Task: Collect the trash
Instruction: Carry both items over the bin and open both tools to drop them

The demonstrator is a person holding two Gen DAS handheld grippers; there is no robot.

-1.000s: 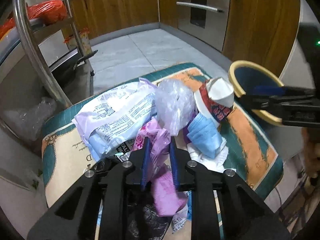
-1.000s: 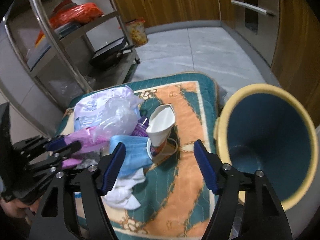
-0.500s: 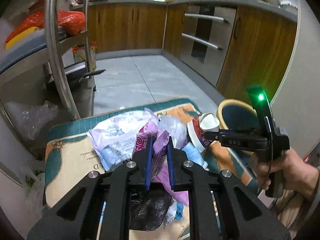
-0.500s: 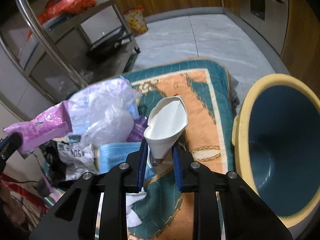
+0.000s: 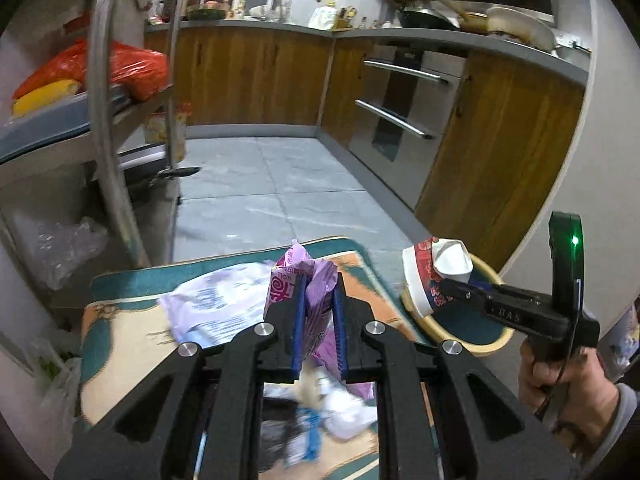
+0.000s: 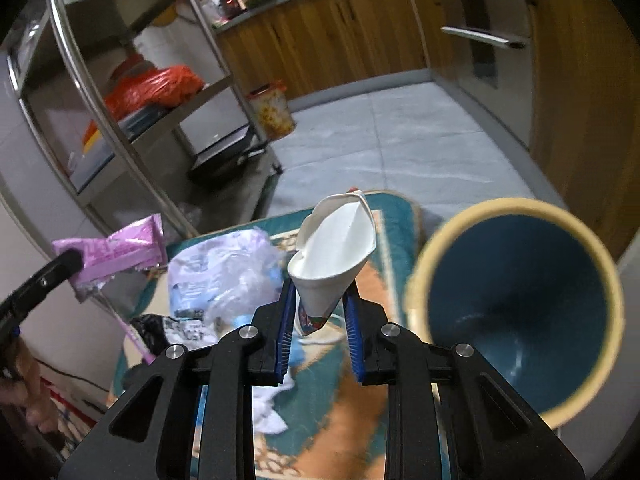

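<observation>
Right gripper [image 6: 318,312] jaws pinch the crumpled white paper cup [image 6: 334,252], left gripper [image 5: 317,312] jaws clamp the purple plastic wrapper [image 5: 304,284] (swing each squarely over the blue, cream-rimmed bin [image 6: 516,300] before letting go).

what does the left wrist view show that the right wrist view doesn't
Only the left wrist view: the right hand on its handle with a green light, and the cup's red pattern.
Only the right wrist view: the bin's deep blue inside and the cup's white inside.
Both: the crushed paper cup in the right gripper, the pink wrapper in the left gripper, the trash on the patterned mat.
</observation>
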